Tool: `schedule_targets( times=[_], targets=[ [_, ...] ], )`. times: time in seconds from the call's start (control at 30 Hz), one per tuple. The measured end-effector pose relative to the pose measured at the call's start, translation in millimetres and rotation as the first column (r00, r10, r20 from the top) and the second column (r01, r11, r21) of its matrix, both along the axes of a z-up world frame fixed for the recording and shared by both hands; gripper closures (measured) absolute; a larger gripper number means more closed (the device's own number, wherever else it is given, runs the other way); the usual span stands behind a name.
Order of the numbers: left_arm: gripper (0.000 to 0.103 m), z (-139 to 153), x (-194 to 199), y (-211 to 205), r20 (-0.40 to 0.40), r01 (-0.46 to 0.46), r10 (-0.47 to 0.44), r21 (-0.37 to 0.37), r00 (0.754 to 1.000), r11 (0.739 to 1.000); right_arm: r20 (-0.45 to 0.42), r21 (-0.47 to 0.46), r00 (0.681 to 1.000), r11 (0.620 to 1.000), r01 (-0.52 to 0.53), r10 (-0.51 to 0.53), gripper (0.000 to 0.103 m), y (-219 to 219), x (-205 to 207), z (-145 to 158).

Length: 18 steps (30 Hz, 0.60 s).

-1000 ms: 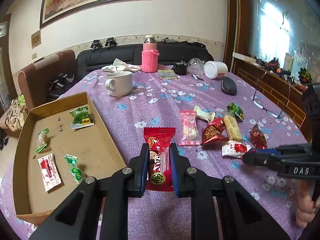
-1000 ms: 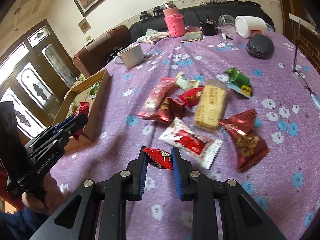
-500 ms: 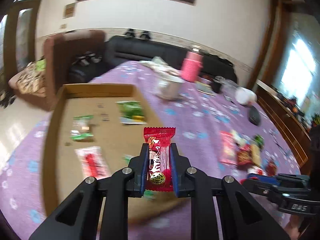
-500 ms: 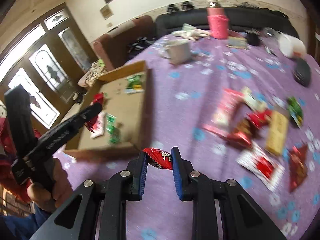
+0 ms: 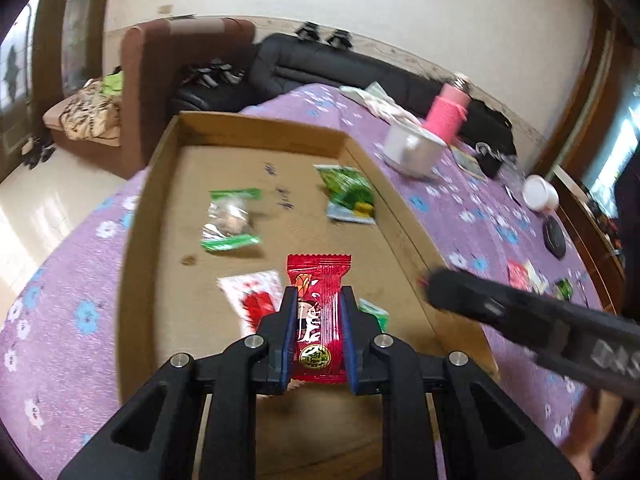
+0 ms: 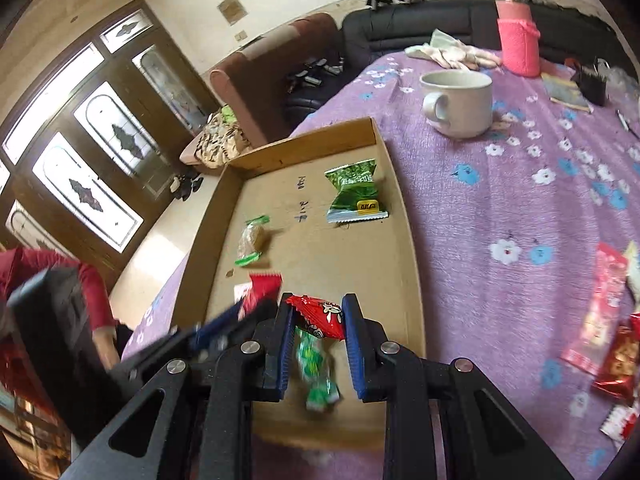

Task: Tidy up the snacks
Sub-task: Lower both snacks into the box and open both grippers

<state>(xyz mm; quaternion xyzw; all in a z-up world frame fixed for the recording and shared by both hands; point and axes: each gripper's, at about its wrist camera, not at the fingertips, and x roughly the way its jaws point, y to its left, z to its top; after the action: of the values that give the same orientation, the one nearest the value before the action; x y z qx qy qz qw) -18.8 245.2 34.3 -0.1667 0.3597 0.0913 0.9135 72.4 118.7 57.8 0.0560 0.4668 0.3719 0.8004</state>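
Moved from above the purple tablecloth (image 5: 472, 216) to above the cardboard tray (image 5: 256, 128): the left gripper (image 5: 319, 322), carrying the long red snack packet (image 5: 318, 316). Tray now filling the centre of the left wrist view rather than its left edge. Likewise carried over the tray's near end: the right gripper (image 6: 316, 336) with its small red candy (image 6: 320, 314). Loose snack pile (image 6: 608, 320) shifted from frame centre to the right edge.

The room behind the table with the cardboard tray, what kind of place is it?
Most likely a home living or dining room: a black leather sofa and a brown armchair stand behind the purple floral tablecloth, a white ceramic mug sits on it, and dark wooden doors with patterned glass show at the side.
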Motion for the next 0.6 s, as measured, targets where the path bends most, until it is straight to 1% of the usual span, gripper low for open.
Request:
schedule_targets(
  times=[0.07, 0.13, 0.3, 0.5, 0.6],
  targets=[
    [0.084, -1.4, 1.8, -0.6, -0.008, -0.003, 0.003, 0.011, 1.000, 1.000, -0.012, 0.022, 1.000, 1.000, 0.017, -0.017, 0.077, 4.8, 5.6, -5.1],
    [0.084, -5.8, 6.0, -0.9, -0.033, 0.002, -0.002, 0.004, 0.999, 1.000, -0.021, 0.033, 0.999, 0.999, 0.025, -0.025, 0.077, 6.0, 8.6, -8.2],
    [0.084, -9.2, 9.5, -4.7, -0.055, 0.011, -0.010, 0.022, 0.998, 1.000, -0.018, 0.016, 1.000, 1.000, 0.023, -0.023, 0.077, 12.8, 12.1, -18.6],
    [0.084, -10.6, 10.9, -4.1, -0.063, 0.008, -0.006, 0.022, 0.998, 1.000, -0.031, 0.013, 0.999, 1.000, 0.021, -0.021, 0.077, 10.8, 15.2, -26.4],
    [0.084, -10.7, 11.8, -5.8, -0.067, 0.009, -0.007, 0.033, 0.998, 0.999, -0.017, 0.003, 1.000, 1.000, 0.018, -0.018, 0.077, 11.7, 13.4, -27.2]
  ],
)
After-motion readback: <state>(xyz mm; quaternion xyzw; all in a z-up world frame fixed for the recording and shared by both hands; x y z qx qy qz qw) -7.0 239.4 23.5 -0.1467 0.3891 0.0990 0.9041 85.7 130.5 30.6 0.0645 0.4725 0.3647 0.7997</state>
